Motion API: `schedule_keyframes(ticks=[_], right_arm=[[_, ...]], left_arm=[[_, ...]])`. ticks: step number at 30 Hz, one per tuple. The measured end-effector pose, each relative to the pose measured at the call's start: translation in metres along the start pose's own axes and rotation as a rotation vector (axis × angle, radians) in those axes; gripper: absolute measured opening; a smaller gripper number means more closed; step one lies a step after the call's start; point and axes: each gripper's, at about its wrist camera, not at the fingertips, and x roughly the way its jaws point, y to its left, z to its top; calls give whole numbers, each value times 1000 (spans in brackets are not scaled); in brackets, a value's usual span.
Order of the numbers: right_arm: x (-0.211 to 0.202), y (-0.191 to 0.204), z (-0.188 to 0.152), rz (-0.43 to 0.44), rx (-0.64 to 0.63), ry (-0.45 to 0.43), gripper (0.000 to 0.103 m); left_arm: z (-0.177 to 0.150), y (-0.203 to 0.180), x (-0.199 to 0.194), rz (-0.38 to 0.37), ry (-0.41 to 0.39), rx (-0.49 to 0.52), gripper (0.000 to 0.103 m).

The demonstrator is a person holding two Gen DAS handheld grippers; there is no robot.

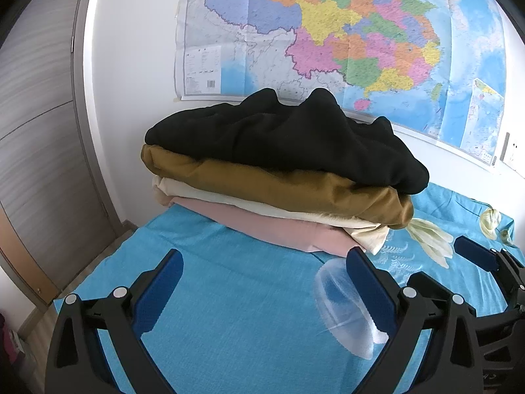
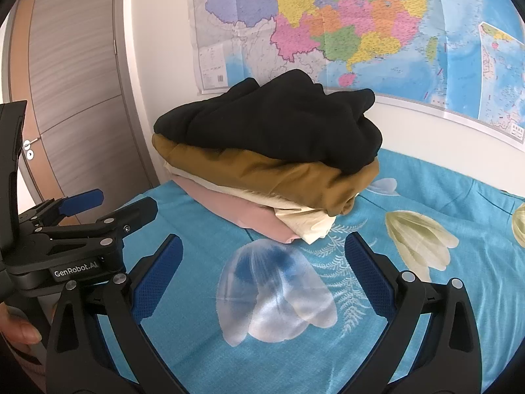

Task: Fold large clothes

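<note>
Holding both tools low over the bed, we have nothing between the fingers: the left gripper stands with its blue pads spread wide and empty, and the right gripper is released the same way, just beside it.

Beyond the fingertips lies bare blue bedsheet, printed with pale flowers. Past that, against the wall under the map, sits the stack of clothes: a pink piece at the bottom, cream above it, a mustard-brown one, and a black garment on top. The lower three look neatly folded; the black one is lumpy, with peaks along its far edge.

Our worry is that top piece. If we pinch it with one gripper and pull, we judge the brown layer may drag along and the pile may slump toward the wall or off the bed's near corner. Grabbing a random fold rather than a hem or shoulder could leave it twisted when spread. The two grippers also sit close together, so they could knock each other while reaching.
</note>
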Motion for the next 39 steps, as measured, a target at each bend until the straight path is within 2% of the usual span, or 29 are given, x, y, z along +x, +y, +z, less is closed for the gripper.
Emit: schedule_keyframes(ticks=[39], right_arm=[[2,0,-2,5,-2,9,97]], left_arm=[[-1,0,6,3,14,-4,97]])
